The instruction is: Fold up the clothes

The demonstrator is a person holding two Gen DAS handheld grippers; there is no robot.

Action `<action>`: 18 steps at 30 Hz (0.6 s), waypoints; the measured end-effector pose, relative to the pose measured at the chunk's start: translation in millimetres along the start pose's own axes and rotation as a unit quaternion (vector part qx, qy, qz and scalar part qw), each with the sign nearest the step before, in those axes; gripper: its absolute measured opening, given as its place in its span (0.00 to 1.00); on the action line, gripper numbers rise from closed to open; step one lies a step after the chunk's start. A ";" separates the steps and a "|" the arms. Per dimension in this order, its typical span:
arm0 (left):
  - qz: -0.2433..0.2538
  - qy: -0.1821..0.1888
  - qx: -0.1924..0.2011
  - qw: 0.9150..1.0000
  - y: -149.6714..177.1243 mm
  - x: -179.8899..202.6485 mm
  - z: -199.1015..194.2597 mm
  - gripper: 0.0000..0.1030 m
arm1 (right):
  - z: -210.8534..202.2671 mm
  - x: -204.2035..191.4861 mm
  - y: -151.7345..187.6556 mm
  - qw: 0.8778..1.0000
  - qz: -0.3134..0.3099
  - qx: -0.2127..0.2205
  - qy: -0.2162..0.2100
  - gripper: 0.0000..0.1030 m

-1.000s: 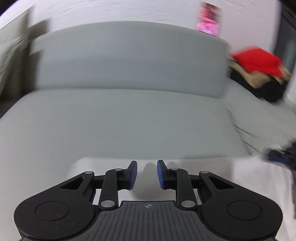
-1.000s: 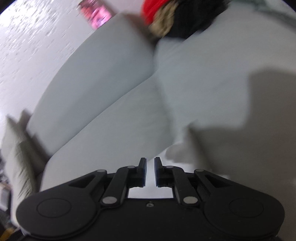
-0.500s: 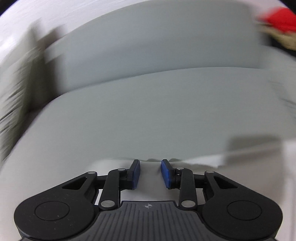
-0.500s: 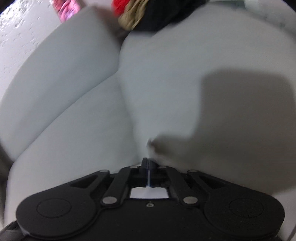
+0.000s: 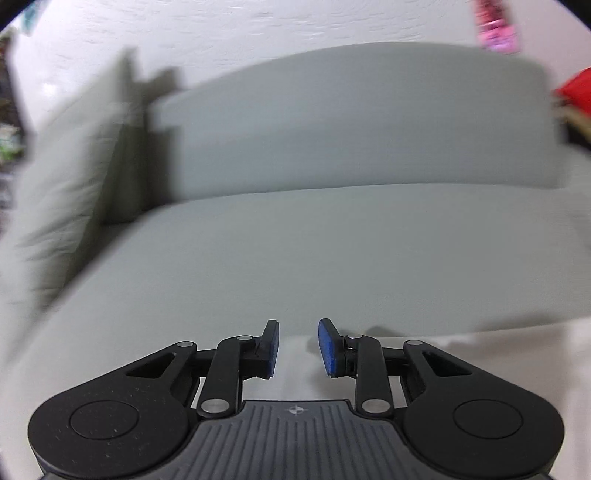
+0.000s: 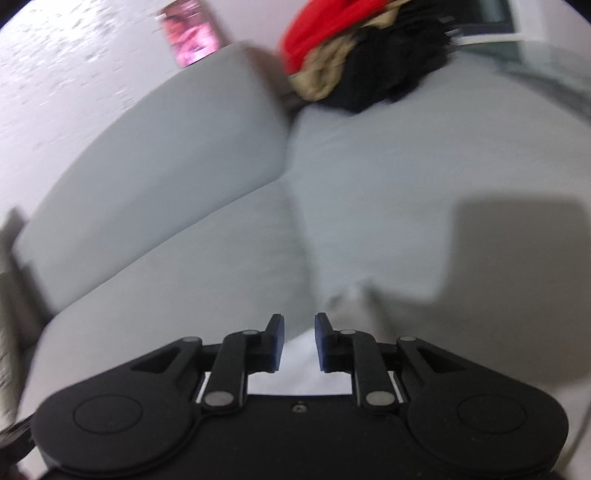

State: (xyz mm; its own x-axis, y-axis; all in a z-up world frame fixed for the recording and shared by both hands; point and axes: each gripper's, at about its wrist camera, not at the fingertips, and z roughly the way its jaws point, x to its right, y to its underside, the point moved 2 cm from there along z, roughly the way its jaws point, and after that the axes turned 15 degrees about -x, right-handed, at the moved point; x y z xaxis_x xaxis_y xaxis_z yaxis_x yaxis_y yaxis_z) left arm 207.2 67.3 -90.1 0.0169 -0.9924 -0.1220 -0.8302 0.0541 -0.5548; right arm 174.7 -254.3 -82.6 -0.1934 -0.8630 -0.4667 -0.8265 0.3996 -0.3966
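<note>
Right gripper (image 6: pixel 299 341) jaws, pressed together half a second ago, have just parted – white cloth (image 6: pixel 299 380) lies under the gap, unpinched. Left gripper (image 5: pixel 298 349) has just narrowed slightly, jaws apart over the white cloth's (image 5: pixel 291 373) edge on the grey sofa (image 5: pixel 332 251). Clothes pile (image 6: pixel 351 62) sits far back.

Sofa (image 5: pixel 332 258) plain lt grey, no pattern. White cloth (image 6: pixel 299 373) plain. Clothes pile (image 6: pixel 354 59): red, tan, blk. Wall (image 5: pixel 258 33) white, textured. Poster (image 6: pixel 188 33) pink. Cushion (image 5: pixel 62 192) grey-green. Left hand-held gripper (image 5: pixel 298 347) & right hand-held gripper (image 6: pixel 299 341) blk, blue pads.
</note>
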 end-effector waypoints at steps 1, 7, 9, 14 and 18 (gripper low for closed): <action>0.019 0.042 -0.001 0.999 2.0 8.5 -1.4 0.25 | 7.6 -5.7 0.0 0.999 -0.010 -0.019 -0.027 0.18; 0.145 0.037 -0.011 0.989 26.6 58.1 5.5 0.26 | 34.4 -27.4 15.9 0.987 -0.103 -0.114 -0.056 0.16; 0.127 0.006 -0.019 0.992 28.0 46.1 5.1 0.32 | 31.2 -18.8 16.2 0.989 -0.104 -0.104 -0.003 0.03; 0.113 -0.158 -0.052 0.980 46.9 5.3 -0.1 0.34 | 8.9 23.6 12.6 0.991 -0.037 -0.082 0.098 0.00; 0.071 -0.210 -0.070 0.973 60.6 -26.7 -8.9 0.30 | -16.8 20.9 25.0 0.989 -0.061 -0.052 0.123 0.00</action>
State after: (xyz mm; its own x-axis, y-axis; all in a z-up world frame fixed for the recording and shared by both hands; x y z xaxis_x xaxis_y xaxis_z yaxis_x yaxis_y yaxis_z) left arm 151.5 96.1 -113.1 0.0986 -0.8416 -0.5311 -0.9079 0.1424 -0.3943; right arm 141.2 -267.5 -89.0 -0.2004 -0.9571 -0.2095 -0.8993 0.2646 -0.3484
